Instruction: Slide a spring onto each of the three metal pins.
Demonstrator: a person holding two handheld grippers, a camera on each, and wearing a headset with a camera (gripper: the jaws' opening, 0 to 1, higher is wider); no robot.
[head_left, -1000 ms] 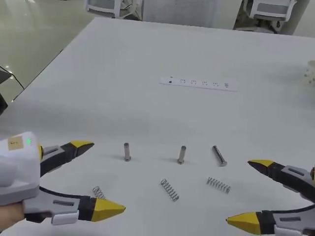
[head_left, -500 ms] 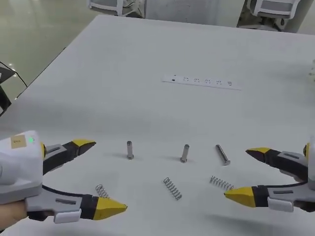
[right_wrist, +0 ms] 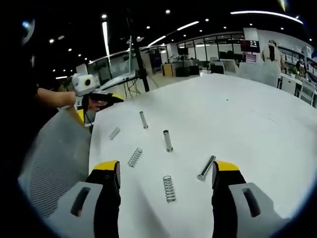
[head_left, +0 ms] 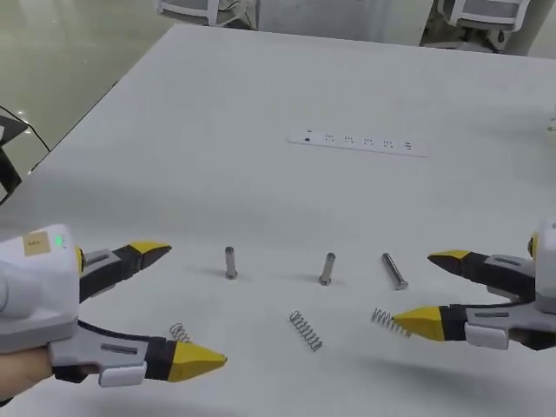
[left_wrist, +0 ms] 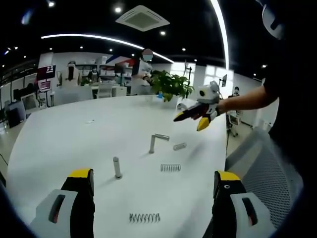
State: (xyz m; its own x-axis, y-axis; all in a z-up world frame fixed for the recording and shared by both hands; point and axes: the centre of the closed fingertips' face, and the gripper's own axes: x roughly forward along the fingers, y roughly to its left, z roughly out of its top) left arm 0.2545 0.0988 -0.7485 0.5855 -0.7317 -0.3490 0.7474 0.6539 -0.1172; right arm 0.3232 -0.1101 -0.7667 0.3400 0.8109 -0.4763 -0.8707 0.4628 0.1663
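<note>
Spring pickup: right hand-held gripper (head_left: 415, 288) spread, empty, lined up on the rightmost small coiled steel spring (head_left: 382, 319).
Left hand-held gripper (head_left: 195, 304) spread too. Best to pinch mid-coil, lightly, without crushing. Silver metal pin (head_left: 394, 271) lies flat on white bench (head_left: 261, 113), 12 o'clock of the spring.

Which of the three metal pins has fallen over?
The rightmost pin, the one nearest the right gripper, lies on its side. The left pin and the middle pin stand upright.
</note>
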